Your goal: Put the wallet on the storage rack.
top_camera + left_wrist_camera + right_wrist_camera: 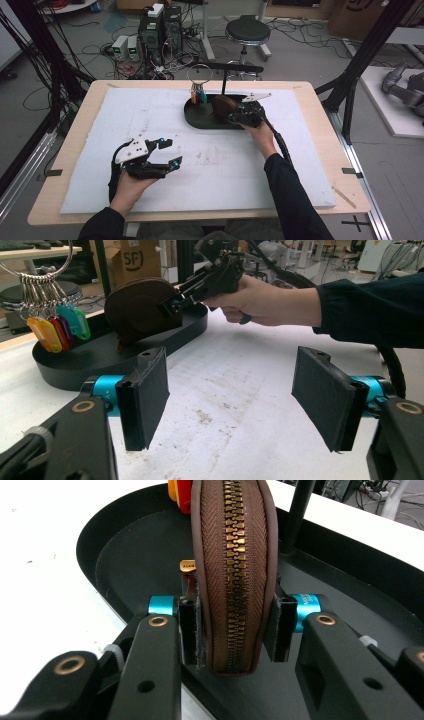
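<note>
Desk (100, 90), white-padded, cluttered lab floor behind. Brown zipped pouch (232, 575): held upright over the black oval tray (125, 545), pinched across its flat sides by the right tongs (232, 630). Judged soft, light; best gripped mid-body. Left tongs (230, 395): spread, nearer than the tray, nothing held.

High camera looks down over the whole table (75, 150); both gripper cameras sit low and close, sharing the black tray (75, 371)
</note>
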Tool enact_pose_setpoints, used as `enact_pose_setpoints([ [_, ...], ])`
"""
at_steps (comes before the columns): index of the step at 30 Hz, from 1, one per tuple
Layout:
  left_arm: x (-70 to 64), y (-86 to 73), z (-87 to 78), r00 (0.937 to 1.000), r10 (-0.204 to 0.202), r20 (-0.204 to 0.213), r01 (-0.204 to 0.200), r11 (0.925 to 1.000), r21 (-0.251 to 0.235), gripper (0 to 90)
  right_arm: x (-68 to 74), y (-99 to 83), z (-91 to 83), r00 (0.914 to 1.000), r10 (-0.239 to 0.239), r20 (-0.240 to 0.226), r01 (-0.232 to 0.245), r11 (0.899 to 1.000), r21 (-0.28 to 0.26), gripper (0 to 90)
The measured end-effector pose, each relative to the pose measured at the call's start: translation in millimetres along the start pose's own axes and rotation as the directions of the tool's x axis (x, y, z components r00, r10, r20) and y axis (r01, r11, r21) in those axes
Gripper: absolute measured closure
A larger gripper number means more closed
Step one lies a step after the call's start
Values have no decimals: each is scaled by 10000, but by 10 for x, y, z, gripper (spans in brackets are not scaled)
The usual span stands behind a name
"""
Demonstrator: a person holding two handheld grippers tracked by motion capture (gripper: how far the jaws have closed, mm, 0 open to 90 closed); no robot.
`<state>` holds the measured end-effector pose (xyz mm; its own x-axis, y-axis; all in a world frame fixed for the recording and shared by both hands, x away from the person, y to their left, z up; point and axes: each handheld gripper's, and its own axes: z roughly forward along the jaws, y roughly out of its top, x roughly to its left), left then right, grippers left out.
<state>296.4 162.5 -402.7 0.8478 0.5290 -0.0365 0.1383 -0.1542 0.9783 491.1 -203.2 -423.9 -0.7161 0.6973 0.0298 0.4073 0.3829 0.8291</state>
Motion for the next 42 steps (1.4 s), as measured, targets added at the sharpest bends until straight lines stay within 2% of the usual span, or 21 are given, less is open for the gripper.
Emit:
enact_pose_setpoints([
  [4,-6,-1,7,10000,5,34,-6,10000,13,306,24,3,14,9998,-196,42,196,9998,3,662],
  [8,-12,-2,6,10000,2,70,-2,10000,26,306,9,-13,25,9999,-148,-43,149,9997,192,649],
  [9,-12,-2,5,10000,11,73,-11,10000,34,306,11,-19,35,9999,-167,1,167,9993,327,645],
  [10,-11,-3,5,10000,1,88,-2,10000,20,306,13,-34,52,9995,-317,84,311,9971,700,625],
  [11,-11,-3,5,10000,1,88,-2,10000,20,306,13,-34,52,9995,-317,84,311,9971,700,625],
  [13,-11,-3,7,9999,-5,100,4,10000,37,306,13,-44,59,9994,-264,230,242,9957,895,571],
  [16,-13,-4,11,9999,27,125,-28,10000,46,306,10,-35,43,9993,-242,300,215,9960,865,528],
  [20,-10,-7,18,9999,24,147,-25,10000,61,306,20,-3,-8,9969,-528,578,475,9948,899,457],
  [23,-14,-5,18,9999,43,149,-44,10000,65,306,17,18,-71,9954,-433,857,354,9952,914,384],
  [24,-14,-5,18,9999,43,149,-44,10000,65,306,17,18,-71,9954,-433,857,354,9952,914,384],
  [26,-14,0,19,9999,78,134,-79,9999,70,306,-15,35,-160,9951,-124,983,51,9972,743,336],
  [30,-15,3,26,9999,69,130,-70,10000,58,306,-48,57,-316,9963,191,837,-226,9989,418,332],
  [31,-15,3,26,9999,69,130,-70,10000,58,306,-48,57,-316,9963,191,837,-226,9989,418,332],
  [35,-17,7,29,9999,115,108,-115,9999,77,306,-19,41,-528,9981,41,618,-35,9999,-107,341],
  [38,-14,9,27,9999,106,88,-107,9999,74,306,-15,14,-622,9991,56,430,-46,9997,-239,341],
  [39,-12,7,26,9999,87,53,-87,9999,77,306,3,-20,-738,9997,16,249,-6,9993,-371,340],
  [41,-3,7,22,9999,133,30,-133,9999,102,306,22,-50,-831,9999,-74,130,80,9988,-473,338],
  [42,-3,7,22,9999,133,30,-133,9999,102,306,22,-50,-831,9999,-74,130,80,9988,-473,338],
])
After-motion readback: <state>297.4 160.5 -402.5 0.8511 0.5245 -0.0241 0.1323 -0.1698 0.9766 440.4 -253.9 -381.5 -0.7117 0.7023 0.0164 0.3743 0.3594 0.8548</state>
